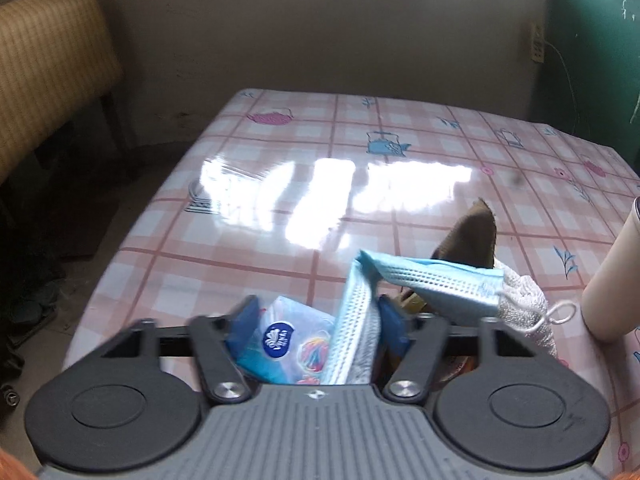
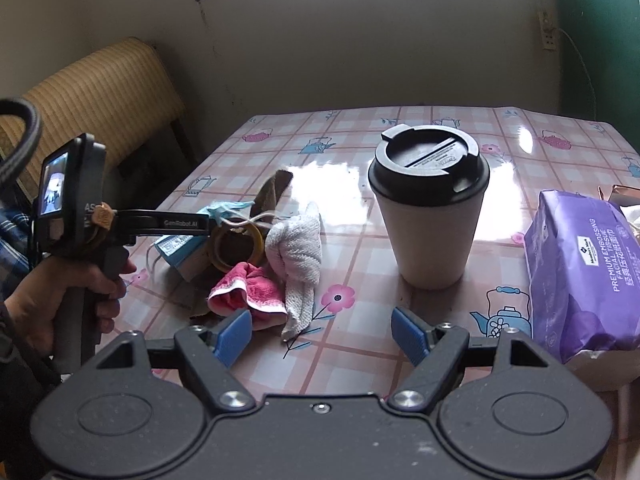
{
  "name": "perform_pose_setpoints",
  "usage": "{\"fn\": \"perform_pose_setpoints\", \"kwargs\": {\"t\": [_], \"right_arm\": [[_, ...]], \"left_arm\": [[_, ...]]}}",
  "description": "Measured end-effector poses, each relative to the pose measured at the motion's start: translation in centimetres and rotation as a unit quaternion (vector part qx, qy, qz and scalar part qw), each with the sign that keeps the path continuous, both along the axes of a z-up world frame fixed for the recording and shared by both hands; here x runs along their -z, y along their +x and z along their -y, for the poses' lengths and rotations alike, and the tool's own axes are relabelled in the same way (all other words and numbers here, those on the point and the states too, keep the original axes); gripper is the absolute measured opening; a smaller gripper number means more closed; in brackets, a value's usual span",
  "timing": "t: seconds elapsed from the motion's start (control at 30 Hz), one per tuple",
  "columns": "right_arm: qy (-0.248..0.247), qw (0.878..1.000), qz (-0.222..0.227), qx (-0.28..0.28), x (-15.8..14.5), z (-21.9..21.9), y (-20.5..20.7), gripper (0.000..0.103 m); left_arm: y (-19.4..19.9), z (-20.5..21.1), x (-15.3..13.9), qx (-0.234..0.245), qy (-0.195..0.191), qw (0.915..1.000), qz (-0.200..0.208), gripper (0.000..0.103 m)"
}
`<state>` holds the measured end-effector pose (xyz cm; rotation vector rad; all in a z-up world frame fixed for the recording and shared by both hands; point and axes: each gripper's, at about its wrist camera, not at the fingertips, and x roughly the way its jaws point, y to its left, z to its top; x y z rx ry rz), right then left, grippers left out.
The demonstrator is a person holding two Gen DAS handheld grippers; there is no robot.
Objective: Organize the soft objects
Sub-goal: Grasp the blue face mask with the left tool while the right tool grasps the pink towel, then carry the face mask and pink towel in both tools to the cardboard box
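Face mask (image 1: 432, 284): light blue, draped between the blue pads of the left gripper (image 1: 316, 320). 1 fold runs down along the right pad (image 1: 394, 326), the rest hangs off to the right over the pile. Left gripper jaws partly closed with mask between them; can't tell if the left pad presses on anything. Small tissue pack (image 1: 280, 340) with blue logo sits under the jaws, next to the mask.

Pile on the near-left part of the table (image 2: 360, 128): white knit cloth (image 2: 298, 248) bunched up, pink towel (image 2: 248, 292) touching its left side, brown cloth (image 2: 274, 192) sticking up behind, roll of tape (image 2: 236, 246) tucked between them. Seen from the right wrist, the left gripper tip sits over the tape, with the mask ear loop (image 2: 248, 220) trailing off it. A hand (image 2: 60, 300) holds the left gripper handle; plaid sleeve at the left edge.

Right gripper (image 2: 322, 332): jaws wide apart, nothing between them, hanging over the tablecloth just in front of the pile.

Cup (image 2: 428, 208) with black lid stands upright to the right of the pile, apart from it. Purple tissue pack (image 2: 580, 272) at the right edge, beside the cup. Wicker chair (image 2: 112, 92) behind the table on the left.
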<state>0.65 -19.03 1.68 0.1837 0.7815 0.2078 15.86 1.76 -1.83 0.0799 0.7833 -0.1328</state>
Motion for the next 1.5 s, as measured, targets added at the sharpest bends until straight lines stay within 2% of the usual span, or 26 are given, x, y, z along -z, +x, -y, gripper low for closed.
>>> {"fn": "perform_pose_setpoints", "kwargs": {"t": [0.1,0.17,0.33,0.57,0.7,0.93,0.97,1.0,1.1,1.17,1.37,1.5], "right_arm": [[-0.003,1.0,0.002,-0.001,-0.1,-0.1,0.0,0.09],[-0.004,1.0,0.003,-0.003,-0.1,-0.2,0.0,0.09],[-0.008,1.0,-0.001,-0.024,0.2,-1.4,0.5,0.09],[-0.017,0.996,-0.006,-0.086,0.9,-5.0,2.4,0.09],[-0.023,0.994,0.003,-0.111,1.6,-6.9,4.0,0.09],[-0.028,0.991,-0.019,-0.129,3.7,-9.9,7.3,0.087],[-0.026,0.991,-0.029,-0.129,4.1,-10.1,7.8,0.074],[-0.025,0.991,-0.038,-0.128,4.5,-10.2,8.2,0.054],[-0.036,0.991,-0.036,-0.125,4.8,-10.0,8.1,0.017],[-0.029,0.992,-0.025,-0.116,3.9,-9.4,7.4,0.012],[-0.026,0.994,0.028,-0.104,-0.7,-7.6,4.8,0.012],[-0.044,0.994,0.053,-0.081,-3.2,-6.8,4.1,0.012]], "left_arm": [[0.1,-0.7,0.0,-0.013,-0.015,0.9998,0.004,0.014],[-0.2,-1.5,-0.6,-0.024,-0.045,0.9987,0.007,0.013],[-2.8,-1.9,-2.7,-0.034,-0.05,0.9975,0.038,0.012],[-8.1,-3.8,-5.3,-0.044,-0.052,0.9958,0.062,0.012],[-9.6,-5.9,-5.2,-0.068,-0.055,0.9943,0.061,0.012],[-10.4,-6.6,-4.2,-0.082,-0.053,0.9944,0.042,0.012],[-10.3,-6.5,-4.1,-0.082,-0.054,0.9944,0.04,0.012],[-10.2,-6.4,-4.0,-0.08,-0.053,0.9946,0.038,0.012],[-10.4,-5.8,-3.7,-0.074,-0.053,0.9951,0.037,0.012],[-10.8,-5.6,-3.8,-0.069,-0.051,0.9956,0.039,0.012],[-11.0,-4.0,-4.6,-0.051,-0.046,0.9964,0.051,0.012],[-10.7,-2.6,-5.4,-0.039,-0.044,0.9966,0.058,0.012]]}}
